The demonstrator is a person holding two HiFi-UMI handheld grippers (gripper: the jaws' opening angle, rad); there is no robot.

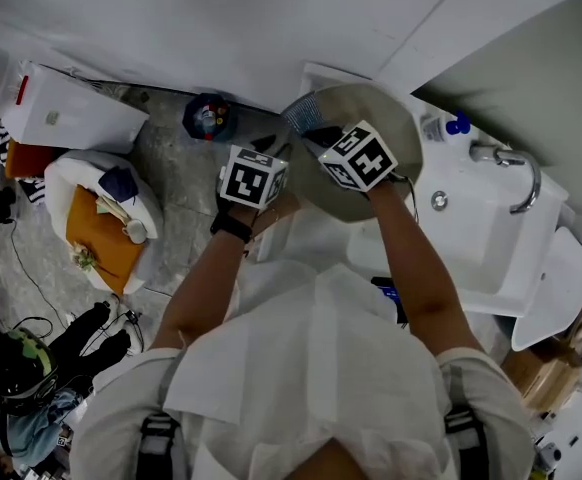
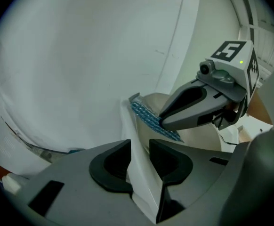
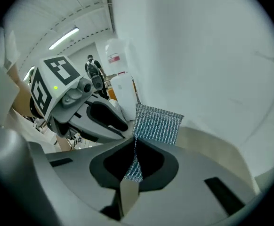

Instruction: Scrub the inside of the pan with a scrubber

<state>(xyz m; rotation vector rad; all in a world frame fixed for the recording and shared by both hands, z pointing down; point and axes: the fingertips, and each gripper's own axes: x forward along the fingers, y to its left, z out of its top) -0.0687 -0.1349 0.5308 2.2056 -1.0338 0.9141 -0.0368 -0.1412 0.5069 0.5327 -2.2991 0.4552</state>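
Note:
I hold a pale round pan (image 1: 383, 106) up in front of a white wall. My right gripper (image 1: 314, 134) is shut on a blue-grey mesh scrubber (image 1: 298, 114), which lies against the pan's upper left rim. In the right gripper view the scrubber (image 3: 156, 124) stands up from the closed jaws of the right gripper (image 3: 133, 163), over the pan's inside (image 3: 217, 145). My left gripper (image 2: 140, 149) is open, and the pan's white edge (image 2: 141, 178) runs between its jaws. The right gripper (image 2: 167, 122) presses the scrubber (image 2: 149, 118) just beyond.
A white sink (image 1: 471, 243) with a chrome tap (image 1: 518, 173) is at the right. On the stone floor stand a white box (image 1: 71, 108), a blue pot (image 1: 208, 116) and a white tub with orange cloth (image 1: 101, 230). A person (image 1: 21, 388) crouches lower left.

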